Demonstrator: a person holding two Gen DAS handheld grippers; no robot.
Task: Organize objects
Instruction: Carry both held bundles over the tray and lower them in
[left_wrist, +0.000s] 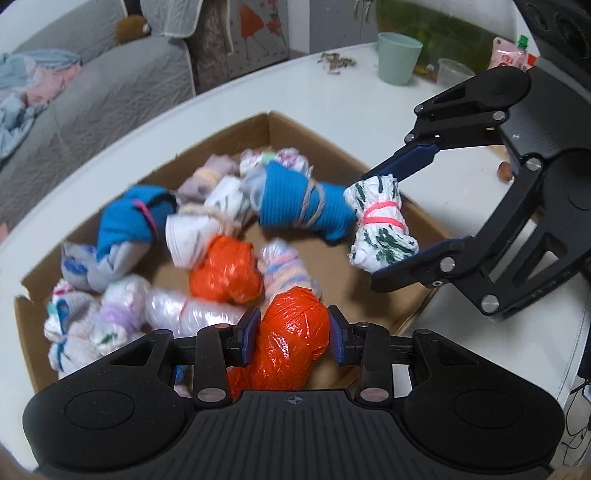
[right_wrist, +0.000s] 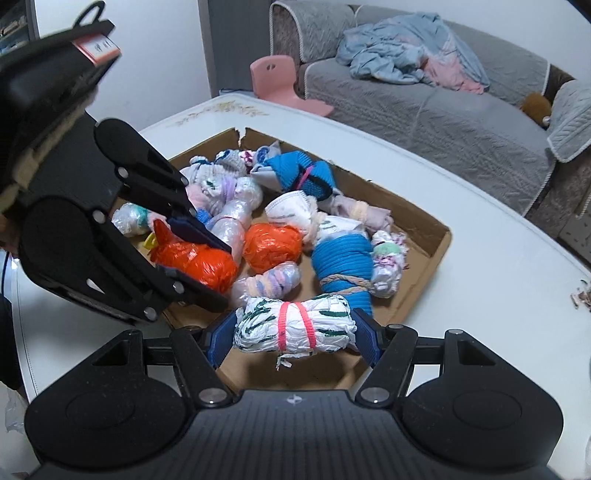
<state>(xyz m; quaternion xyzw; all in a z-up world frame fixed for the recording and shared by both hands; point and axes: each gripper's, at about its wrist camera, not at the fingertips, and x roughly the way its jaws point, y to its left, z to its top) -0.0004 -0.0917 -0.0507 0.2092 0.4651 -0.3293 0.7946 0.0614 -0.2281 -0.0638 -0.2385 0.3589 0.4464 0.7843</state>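
White tabletop (right_wrist: 480, 280) carries an open cardboard tray (left_wrist: 236, 129) full of tied bundles, and both of my grippers hang over its near side.

My left gripper (left_wrist: 291, 336) is clenched on an orange plastic-wrapped bundle (left_wrist: 288, 343); its blue pads press the crinkled wrap from both sides, above the tray's near edge. From the right wrist view the same gripper (right_wrist: 207, 269) reaches in from the left with the orange bundle (right_wrist: 195, 262) between its fingers.

My right gripper (right_wrist: 295, 332) grasps a white bundle with green marks (right_wrist: 291, 325), bound by pink bands, held lengthwise with a pad against each end. It hangs over the tray's near edge; from the left wrist view that gripper (left_wrist: 376, 225) and its bundle (left_wrist: 380, 225) sit by the tray's right wall.

Inside the tray, a second orange bundle (left_wrist: 225, 269) lies near the middle, just beside a pastel striped bundle (left_wrist: 284, 266). A blue knit roll tied with twine (left_wrist: 299, 206) lies beyond them, close to my right gripper's bundle. Another blue roll with a pink band (left_wrist: 133, 218) lies toward the left wall, and clear-wrapped bundles (left_wrist: 192, 314) crowd the near left corner.

Farther along the table stand a pale green cup (left_wrist: 397, 59) and a clear plastic cup (left_wrist: 452, 72). Beyond the table, a grey sofa (right_wrist: 443, 122) holds crumpled bedding (right_wrist: 410, 55), with a pink chair (right_wrist: 284, 85) beside it.
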